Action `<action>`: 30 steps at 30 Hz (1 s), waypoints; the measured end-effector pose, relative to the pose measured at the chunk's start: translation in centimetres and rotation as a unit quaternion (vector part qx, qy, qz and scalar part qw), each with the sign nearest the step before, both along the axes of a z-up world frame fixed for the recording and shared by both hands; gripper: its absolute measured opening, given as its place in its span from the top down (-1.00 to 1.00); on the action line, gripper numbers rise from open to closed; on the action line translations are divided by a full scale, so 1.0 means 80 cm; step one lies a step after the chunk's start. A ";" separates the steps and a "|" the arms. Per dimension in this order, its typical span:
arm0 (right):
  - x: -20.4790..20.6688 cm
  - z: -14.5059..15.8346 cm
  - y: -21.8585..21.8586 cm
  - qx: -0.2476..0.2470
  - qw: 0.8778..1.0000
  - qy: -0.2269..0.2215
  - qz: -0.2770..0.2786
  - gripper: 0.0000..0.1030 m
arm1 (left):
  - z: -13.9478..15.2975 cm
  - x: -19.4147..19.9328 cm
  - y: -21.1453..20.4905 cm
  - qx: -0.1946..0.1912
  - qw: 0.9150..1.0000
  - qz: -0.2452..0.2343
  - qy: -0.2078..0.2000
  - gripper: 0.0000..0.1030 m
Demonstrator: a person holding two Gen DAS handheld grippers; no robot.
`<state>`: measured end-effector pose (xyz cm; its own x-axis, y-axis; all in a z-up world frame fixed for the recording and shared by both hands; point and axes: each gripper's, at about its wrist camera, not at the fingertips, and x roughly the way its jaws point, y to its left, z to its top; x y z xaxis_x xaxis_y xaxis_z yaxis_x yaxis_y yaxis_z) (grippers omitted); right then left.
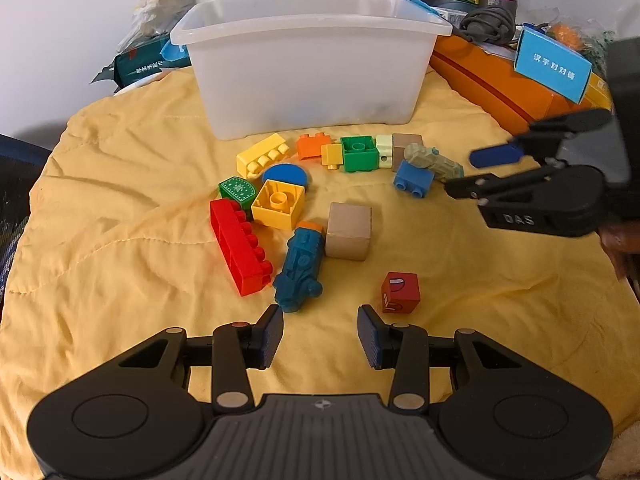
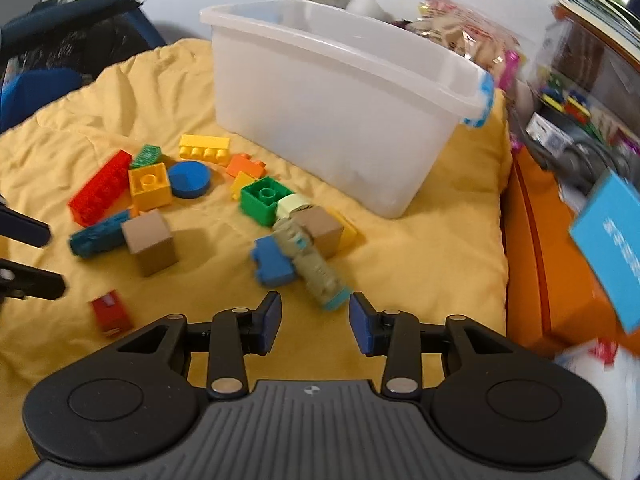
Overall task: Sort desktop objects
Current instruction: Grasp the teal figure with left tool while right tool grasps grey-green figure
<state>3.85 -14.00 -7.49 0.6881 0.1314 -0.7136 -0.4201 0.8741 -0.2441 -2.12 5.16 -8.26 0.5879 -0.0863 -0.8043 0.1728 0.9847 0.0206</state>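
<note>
The yellow cloth (image 1: 120, 208) covers your surface and gives bare, rumpled room to the left of your left hand-held gripper (image 1: 320, 332) and between both tools and the toys. Ahead of both stands the white bin (image 1: 308, 64), its near wall just behind the far row of blocks. To the right of your right hand-held gripper (image 2: 314, 320) the cloth ends against an orange box (image 2: 536, 248), with a blue card (image 2: 612, 248) leaning over it, so room is tight on that side.

Your left hand-held gripper hangs wide open and holds nothing. Just ahead of its left finger lies the blue toy train (image 1: 300, 268), nose toward you, with the long red brick (image 1: 240, 248) touching its far left side and a tan cube (image 1: 348, 230) beside it on the right. The small red cube (image 1: 400, 293) sits alone just ahead of the right finger.

Your right hand-held gripper is also spread wide and empty. The grey-green toy train (image 2: 312, 264) lies just ahead of the gap, its light-blue end nearest you, leaning against a blue brick (image 2: 272, 262) on its left and a second tan cube (image 2: 322, 226) behind. Beyond them cluster the green brick (image 2: 262, 200), the yellow square brick (image 2: 150, 186) and the blue disc (image 2: 188, 179).
</note>
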 end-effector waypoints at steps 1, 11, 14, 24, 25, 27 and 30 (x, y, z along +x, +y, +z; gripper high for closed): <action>0.003 -0.002 0.001 -0.008 1.000 -0.004 0.012 0.21 | 0.000 0.000 0.000 0.000 1.000 0.000 0.000 0.12; 0.016 0.001 0.007 0.008 0.998 0.065 0.009 0.44 | 0.003 0.014 0.001 0.010 1.000 -0.012 -0.014 0.13; -0.005 0.014 -0.004 0.043 0.993 0.109 -0.019 0.51 | 0.006 0.023 -0.004 0.032 0.999 -0.032 -0.023 0.13; -0.057 0.013 -0.036 0.122 0.972 0.184 -0.075 0.51 | -0.021 0.061 -0.006 0.058 0.996 -0.073 0.010 0.23; -0.059 0.013 -0.036 0.122 0.973 0.183 -0.076 0.51 | -0.025 0.063 -0.002 0.051 0.996 -0.068 0.015 0.26; -0.063 0.011 -0.036 0.123 0.972 0.183 -0.080 0.49 | -0.025 0.067 0.010 0.018 0.998 -0.053 0.028 0.39; -0.067 0.008 -0.034 0.117 0.973 0.180 -0.082 0.40 | -0.019 0.058 0.020 -0.006 0.998 -0.043 0.043 0.40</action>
